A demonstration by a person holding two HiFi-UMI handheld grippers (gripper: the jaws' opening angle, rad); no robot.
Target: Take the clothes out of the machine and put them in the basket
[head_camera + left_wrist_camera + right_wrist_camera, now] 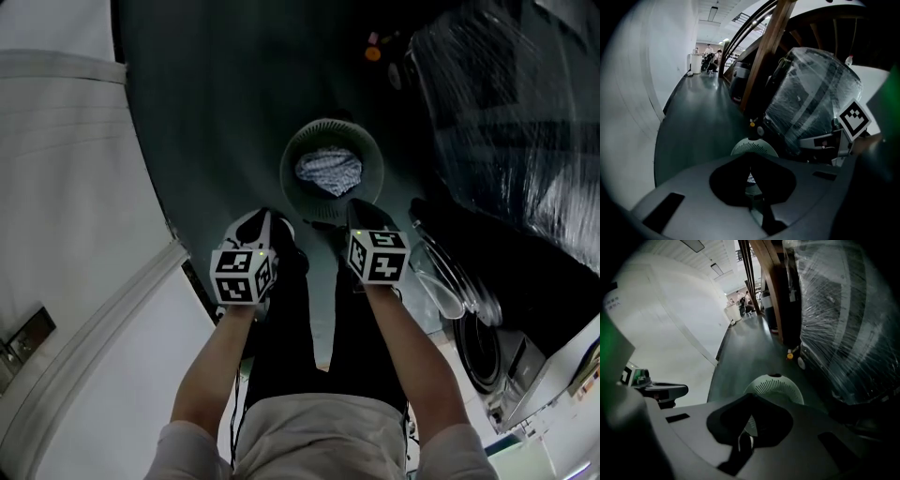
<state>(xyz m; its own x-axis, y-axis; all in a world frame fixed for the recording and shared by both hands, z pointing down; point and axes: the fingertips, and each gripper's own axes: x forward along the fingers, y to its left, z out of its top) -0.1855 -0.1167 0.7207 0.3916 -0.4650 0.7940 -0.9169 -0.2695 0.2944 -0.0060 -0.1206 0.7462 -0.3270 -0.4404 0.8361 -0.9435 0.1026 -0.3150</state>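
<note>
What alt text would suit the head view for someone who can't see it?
Seen from above, the left gripper and right gripper hang side by side over a dark floor. Ahead stands a round basket holding a patterned cloth; a washing machine sits at right.

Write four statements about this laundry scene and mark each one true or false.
1. A patterned cloth lies in the basket. True.
2. The right gripper has its jaws wide apart. False: they are together, with nothing between them.
3. The basket stands on the dark floor. True.
4. The left gripper carries a garment. False: its jaws are together and hold nothing.
</note>
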